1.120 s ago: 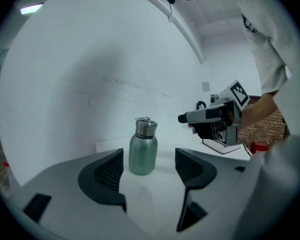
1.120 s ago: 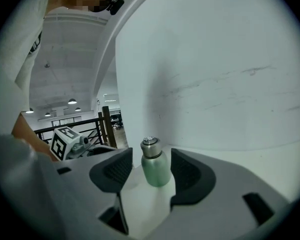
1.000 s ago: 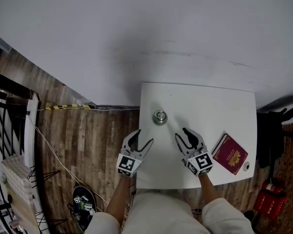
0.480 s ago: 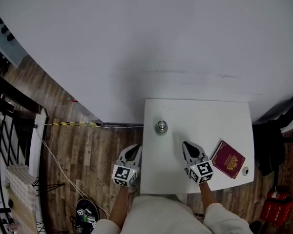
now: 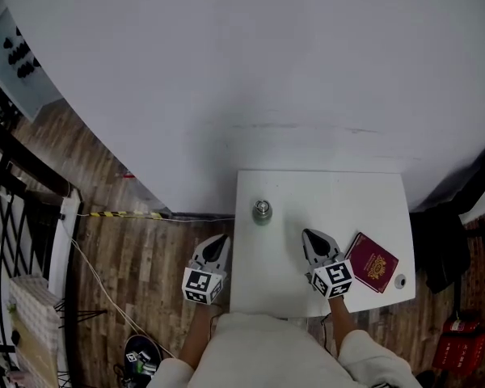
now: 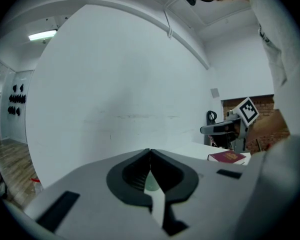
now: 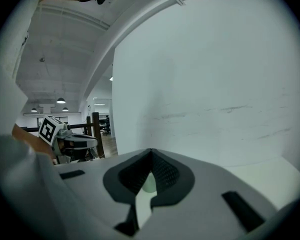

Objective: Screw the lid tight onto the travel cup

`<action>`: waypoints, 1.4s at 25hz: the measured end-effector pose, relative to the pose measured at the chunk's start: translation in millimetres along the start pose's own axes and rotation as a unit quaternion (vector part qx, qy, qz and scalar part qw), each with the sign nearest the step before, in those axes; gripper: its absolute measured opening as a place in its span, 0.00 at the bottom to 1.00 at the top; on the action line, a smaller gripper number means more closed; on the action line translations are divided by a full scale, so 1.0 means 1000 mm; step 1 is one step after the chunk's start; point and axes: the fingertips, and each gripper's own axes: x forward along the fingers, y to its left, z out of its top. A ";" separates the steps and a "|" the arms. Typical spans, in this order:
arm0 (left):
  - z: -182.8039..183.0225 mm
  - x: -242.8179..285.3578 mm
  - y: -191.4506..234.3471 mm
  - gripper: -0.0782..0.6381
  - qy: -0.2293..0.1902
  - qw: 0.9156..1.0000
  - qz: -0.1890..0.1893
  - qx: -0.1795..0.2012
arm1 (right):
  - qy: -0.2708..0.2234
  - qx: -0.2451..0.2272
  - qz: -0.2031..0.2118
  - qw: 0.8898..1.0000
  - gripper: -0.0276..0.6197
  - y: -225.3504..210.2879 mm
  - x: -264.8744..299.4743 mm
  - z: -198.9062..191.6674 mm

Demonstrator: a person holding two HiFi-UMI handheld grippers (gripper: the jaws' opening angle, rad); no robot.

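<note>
Head view shows the white table. The left gripper hangs beside its left edge and the right gripper over its near part. Both sets of jaws are fully closed and hold nothing, the left having just closed, likely parked clear of the travel cup standing ahead of them. Whether its lid is seated cannot be made out.
</note>
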 end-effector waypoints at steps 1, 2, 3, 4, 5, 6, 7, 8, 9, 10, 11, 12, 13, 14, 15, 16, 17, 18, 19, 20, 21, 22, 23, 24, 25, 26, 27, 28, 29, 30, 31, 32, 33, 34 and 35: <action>0.002 -0.001 -0.001 0.12 0.000 1.000 0.001 0.003 | -0.002 -0.001 0.000 1.000 0.04 0.000 -0.002 0.002; 0.004 -0.001 -0.001 0.12 0.000 1.000 0.002 0.004 | -0.003 -0.002 0.000 1.000 0.04 0.001 -0.003 0.004; 0.006 -0.002 -0.002 0.12 0.000 1.000 0.003 0.005 | -0.005 -0.003 0.000 1.000 0.04 0.002 -0.004 0.006; 0.008 -0.002 -0.002 0.12 -0.001 1.000 0.005 0.006 | -0.007 -0.006 0.000 1.000 0.04 0.003 -0.004 0.008; 0.010 -0.003 -0.003 0.12 -0.002 1.000 0.006 0.007 | -0.009 -0.008 0.000 1.000 0.04 0.004 -0.005 0.010; 0.012 -0.004 -0.003 0.12 -0.004 1.000 0.007 0.008 | -0.010 -0.011 0.001 1.000 0.04 0.005 -0.005 0.012; 0.014 -0.005 -0.004 0.12 -0.005 1.000 0.008 0.008 | -0.011 -0.014 0.001 1.000 0.04 0.005 -0.006 0.014; 0.015 -0.007 -0.005 0.12 -0.007 1.000 0.009 0.008 | -0.011 -0.017 0.001 1.000 0.04 0.006 -0.008 0.015; 0.016 -0.008 -0.006 0.12 -0.009 1.000 0.010 0.008 | -0.012 -0.019 0.001 1.000 0.04 0.007 -0.009 0.016; 0.017 -0.009 -0.006 0.12 -0.010 1.000 0.012 0.008 | -0.013 -0.020 0.001 1.000 0.04 0.007 -0.010 0.017; 0.018 -0.010 -0.005 0.12 -0.012 1.000 0.013 0.009 | -0.014 -0.021 0.001 1.000 0.04 0.007 -0.011 0.018; 0.019 -0.012 -0.005 0.12 -0.013 1.000 0.013 0.011 | -0.015 -0.021 0.000 1.000 0.04 0.008 -0.011 0.019; 0.020 -0.013 -0.005 0.12 -0.013 1.000 0.014 0.011 | -0.016 -0.022 0.000 1.000 0.04 0.008 -0.012 0.019; 0.021 -0.013 -0.005 0.12 -0.013 1.000 0.014 0.012 | -0.017 -0.022 0.000 1.000 0.04 0.009 -0.014 0.020; 0.022 -0.014 -0.006 0.12 -0.013 1.000 0.015 0.012 | -0.018 -0.023 0.000 1.000 0.04 0.009 -0.015 0.020; 0.022 -0.015 -0.006 0.12 -0.013 1.000 0.016 0.013 | -0.019 -0.023 0.000 1.000 0.04 0.009 -0.016 0.021; 0.022 -0.016 -0.007 0.12 -0.013 1.000 0.016 0.014 | -0.021 -0.023 0.000 1.000 0.04 0.009 -0.017 0.021; 0.023 -0.016 -0.008 0.12 -0.014 1.000 0.017 0.015 | -0.022 -0.024 -0.001 0.999 0.04 0.010 -0.018 0.021; 0.023 -0.017 -0.008 0.12 -0.014 1.000 0.017 0.015 | -0.023 -0.024 -0.002 0.999 0.04 0.010 -0.019 0.022; 0.023 -0.017 -0.009 0.12 -0.014 1.000 0.017 0.015 | -0.024 -0.024 -0.003 0.999 0.04 0.011 -0.020 0.022; 0.022 -0.017 -0.010 0.12 -0.014 1.000 0.016 0.016 | -0.025 -0.024 -0.003 0.999 0.04 0.011 -0.021 0.022; 0.022 -0.017 -0.011 0.12 -0.015 1.000 0.016 0.016 | -0.025 -0.024 -0.004 0.999 0.04 0.010 -0.021 0.022; 0.023 -0.016 -0.012 0.12 -0.016 1.000 0.015 0.016 | -0.026 -0.024 -0.004 0.999 0.04 0.009 -0.022 0.021; 0.024 -0.015 -0.013 0.12 -0.017 1.000 0.015 0.018 | -0.027 -0.025 -0.005 0.999 0.04 0.009 -0.022 0.021; 0.025 -0.015 -0.013 0.12 -0.018 1.000 0.015 0.019 | -0.027 -0.025 -0.005 0.999 0.04 0.008 -0.022 0.022; 0.025 -0.015 -0.013 0.12 -0.018 1.000 0.014 0.020 | -0.027 -0.026 -0.006 0.999 0.04 0.008 -0.022 0.022; 0.026 -0.015 -0.013 0.12 -0.018 1.000 0.015 0.021 | -0.026 -0.027 -0.006 0.999 0.04 0.009 -0.023 0.022; 0.026 -0.016 -0.014 0.12 -0.019 0.999 0.015 0.021 | -0.026 -0.027 -0.007 0.999 0.04 0.009 -0.024 0.022; 0.027 -0.017 -0.014 0.12 -0.020 0.999 0.016 0.021 | -0.027 -0.027 -0.007 0.999 0.04 0.009 -0.024 0.022; 0.028 -0.018 -0.014 0.12 -0.020 0.999 0.017 0.021 | -0.028 -0.027 -0.006 0.999 0.04 0.010 -0.025 0.023; 0.028 -0.018 -0.014 0.12 -0.021 0.999 0.017 0.021 | -0.029 -0.026 -0.006 0.999 0.04 0.011 -0.025 0.023; 0.029 -0.019 -0.014 0.12 -0.022 0.999 0.017 0.020 | -0.030 -0.026 -0.006 0.999 0.04 0.011 -0.026 0.024; 0.028 -0.019 -0.014 0.12 -0.022 0.999 0.017 0.018 | -0.030 -0.026 -0.006 0.999 0.04 0.011 -0.026 0.024; 0.027 -0.019 -0.014 0.12 -0.022 0.999 0.017 0.017 | -0.030 -0.026 -0.006 0.999 0.04 0.011 -0.026 0.023; 0.025 -0.019 -0.015 0.12 -0.021 1.000 0.016 0.016 | -0.030 -0.026 -0.006 0.999 0.04 0.011 -0.026 0.023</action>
